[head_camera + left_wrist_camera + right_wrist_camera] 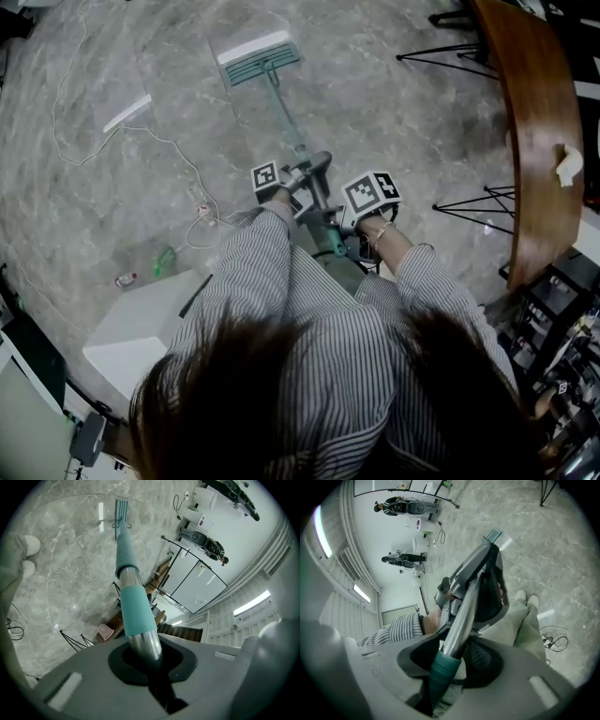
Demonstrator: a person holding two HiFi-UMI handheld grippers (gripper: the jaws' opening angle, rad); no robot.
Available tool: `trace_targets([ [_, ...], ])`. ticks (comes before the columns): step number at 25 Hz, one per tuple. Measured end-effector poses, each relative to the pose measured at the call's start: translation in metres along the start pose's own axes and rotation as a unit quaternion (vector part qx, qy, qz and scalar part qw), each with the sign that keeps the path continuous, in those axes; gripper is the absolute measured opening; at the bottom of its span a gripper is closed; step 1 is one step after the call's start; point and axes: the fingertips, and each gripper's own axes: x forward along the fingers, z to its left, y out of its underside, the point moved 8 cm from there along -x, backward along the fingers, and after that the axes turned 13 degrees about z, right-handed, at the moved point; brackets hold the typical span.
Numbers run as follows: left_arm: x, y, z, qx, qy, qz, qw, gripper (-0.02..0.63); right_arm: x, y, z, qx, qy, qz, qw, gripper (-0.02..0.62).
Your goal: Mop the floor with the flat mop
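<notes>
The left gripper (146, 656) is clamped on the pole (125, 564) of the mop, its jaws tight on bare metal just below a teal sleeve (136, 609); the right gripper (439, 670) grips the same pole nearer the person, on a teal section; the pole slants forward and down to the mop head (260, 58), which lies flat on the grey marble floor (394, 131); a white cable (141, 136) trails to the left; a curved brown table (536, 112) stands at the right.
</notes>
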Motion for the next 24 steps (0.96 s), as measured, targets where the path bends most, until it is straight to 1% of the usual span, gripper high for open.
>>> trace_targets([
  [7, -0.009, 0.0, 0.0, 0.003, -0.011, 0.01, 0.9999, 0.02, 0.01, 0.002, 0.002, 0.001, 0.001, -0.007, 1.0, 0.147],
  [16, -0.018, 0.001, -0.002, 0.004, -0.02, 0.02, 0.9996, 0.021, 0.021, 0.002, 0.007, -0.002, 0.008, 0.006, 1.0, 0.147],
  [24, -0.019, 0.002, -0.001, 0.007, -0.014, 0.018, 0.9997, 0.021, 0.021, 0.003, 0.007, 0.0, 0.009, 0.003, 1.0, 0.147],
])
